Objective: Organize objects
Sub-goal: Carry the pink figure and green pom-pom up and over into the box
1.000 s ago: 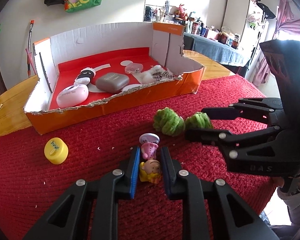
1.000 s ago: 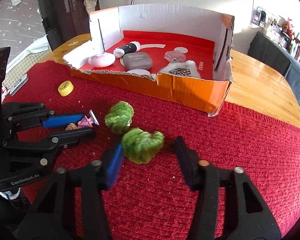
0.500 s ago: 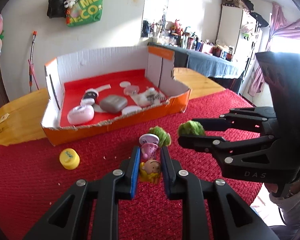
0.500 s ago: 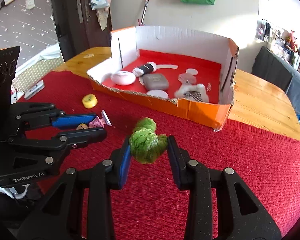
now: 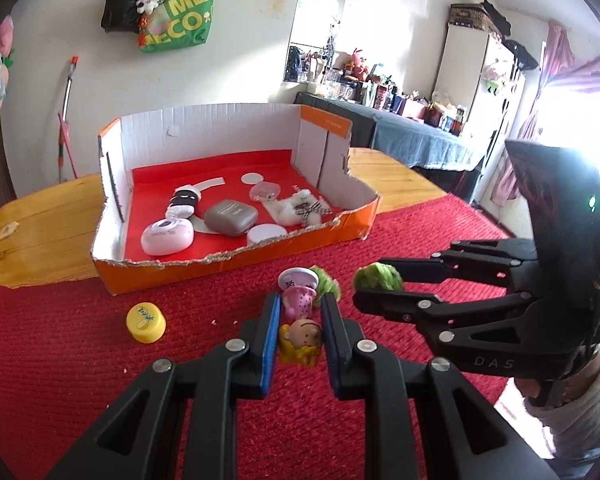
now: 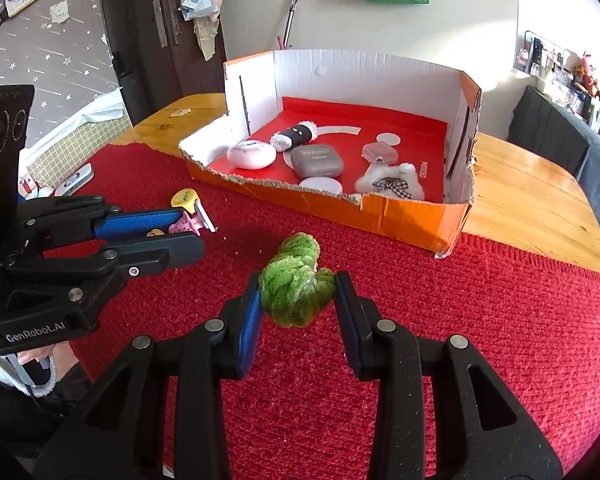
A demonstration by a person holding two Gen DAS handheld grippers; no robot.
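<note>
Left claw point(image 5: 300, 334) clamped on doll figure point(image 5: 300, 326), right claw point(image 6: 296, 304) pinching green yarn bundle point(image 6: 294, 290), both raised over red-covered counter point(image 6: 500, 340), orange box point(image 5: 236, 258) at twelve o'clock, nearer the right.

The right tongs point(image 6: 296, 300) clamp a fuzzy green scrunchie point(image 6: 294, 286) above the red cloth point(image 6: 480, 320) on the table point(image 6: 532, 196). To their left, the left tongs point(image 6: 188, 232) grip a small pink and yellow figurine point(image 6: 186, 225), with a yellow cap point(image 6: 183, 199) just behind. Beyond stands an orange cardboard box point(image 6: 380, 216) holding a grey case point(image 6: 317, 161), a white pod point(image 6: 251, 154) and a white plush point(image 6: 392, 181).
</note>
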